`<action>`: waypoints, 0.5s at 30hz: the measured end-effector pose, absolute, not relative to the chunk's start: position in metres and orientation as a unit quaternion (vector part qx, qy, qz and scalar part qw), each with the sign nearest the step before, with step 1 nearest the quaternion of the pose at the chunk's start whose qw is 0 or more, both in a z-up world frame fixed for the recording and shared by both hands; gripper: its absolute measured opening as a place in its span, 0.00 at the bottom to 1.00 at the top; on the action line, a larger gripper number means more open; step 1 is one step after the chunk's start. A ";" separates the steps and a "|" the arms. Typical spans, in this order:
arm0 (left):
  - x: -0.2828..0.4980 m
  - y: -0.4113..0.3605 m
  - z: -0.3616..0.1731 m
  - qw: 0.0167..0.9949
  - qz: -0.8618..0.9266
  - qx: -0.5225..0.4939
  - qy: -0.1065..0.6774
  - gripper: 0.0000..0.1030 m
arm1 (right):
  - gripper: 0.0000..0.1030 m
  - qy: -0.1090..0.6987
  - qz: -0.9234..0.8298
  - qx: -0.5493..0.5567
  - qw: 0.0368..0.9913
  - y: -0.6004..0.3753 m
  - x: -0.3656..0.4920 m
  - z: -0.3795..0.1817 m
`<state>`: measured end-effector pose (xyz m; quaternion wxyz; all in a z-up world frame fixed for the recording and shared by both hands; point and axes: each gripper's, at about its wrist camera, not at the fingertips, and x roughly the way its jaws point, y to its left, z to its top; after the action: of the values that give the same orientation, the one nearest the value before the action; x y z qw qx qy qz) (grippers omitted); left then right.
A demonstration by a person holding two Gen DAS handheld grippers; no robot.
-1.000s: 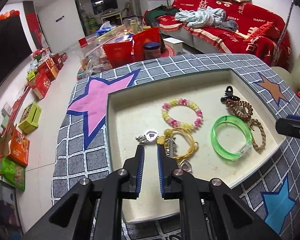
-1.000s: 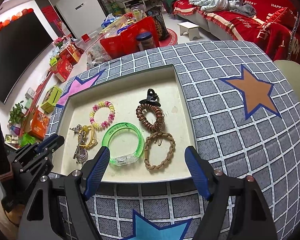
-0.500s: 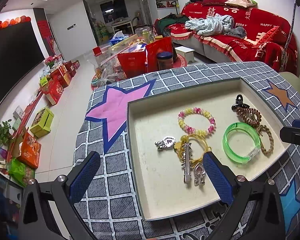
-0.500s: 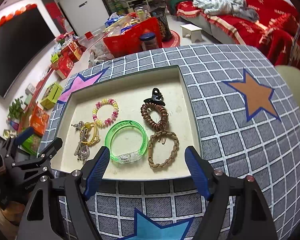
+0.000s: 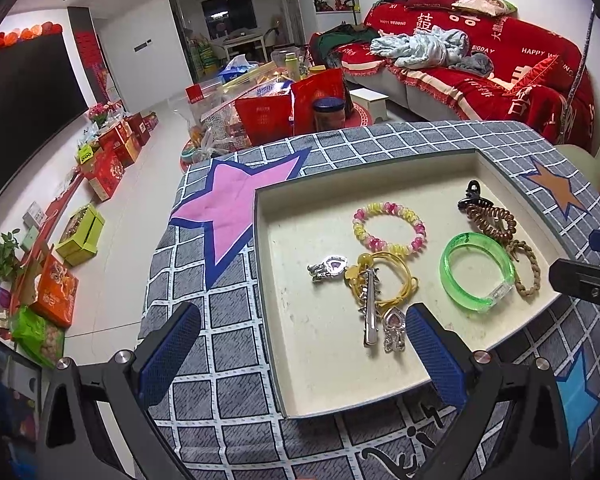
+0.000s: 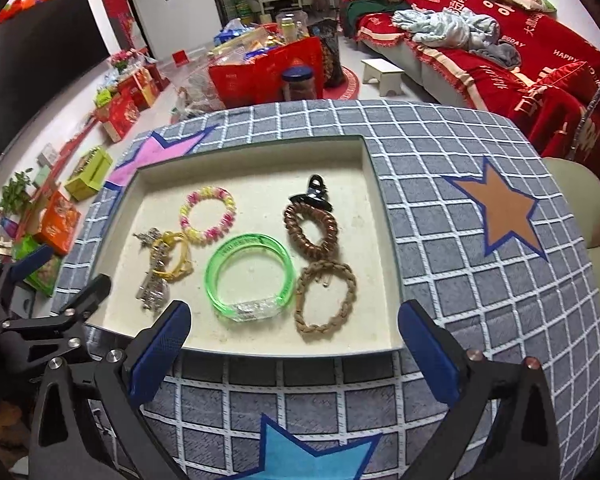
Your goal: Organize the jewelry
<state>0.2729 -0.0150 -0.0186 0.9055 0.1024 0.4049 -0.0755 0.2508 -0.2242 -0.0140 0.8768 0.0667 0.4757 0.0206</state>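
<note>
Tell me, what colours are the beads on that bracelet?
The beaded bracelet is pink and yellow, clearest in the left wrist view.

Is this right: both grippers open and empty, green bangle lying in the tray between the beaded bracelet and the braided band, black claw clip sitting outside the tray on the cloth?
Not quite. The black claw clip lies inside the tray, at the far end of the brown coil tie, as the right wrist view shows. The rest holds: left gripper and right gripper open and empty, green bangle between the beaded bracelet and braided band.
</note>
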 end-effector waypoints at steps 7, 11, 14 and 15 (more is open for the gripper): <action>0.253 -0.011 -0.017 0.910 -0.068 0.094 0.398 1.00 | 1.00 0.474 0.027 0.076 0.877 -0.220 0.235 -0.017; 0.235 -0.010 -0.017 0.913 -0.079 0.092 0.391 1.00 | 1.00 0.455 0.021 0.062 0.888 -0.214 0.217 -0.016; 0.220 -0.007 -0.019 0.913 -0.082 0.079 0.393 1.00 | 1.00 0.437 0.013 0.051 0.898 -0.211 0.203 -0.016; 0.215 -0.007 -0.019 0.913 -0.083 0.072 0.393 1.00 | 1.00 0.432 0.010 0.050 0.900 -0.211 0.200 -0.016</action>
<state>0.2153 -0.0067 -0.0195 0.9130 0.0718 0.3929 -0.0834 0.1996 -0.2107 -0.0161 0.9003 0.0497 0.4323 0.0104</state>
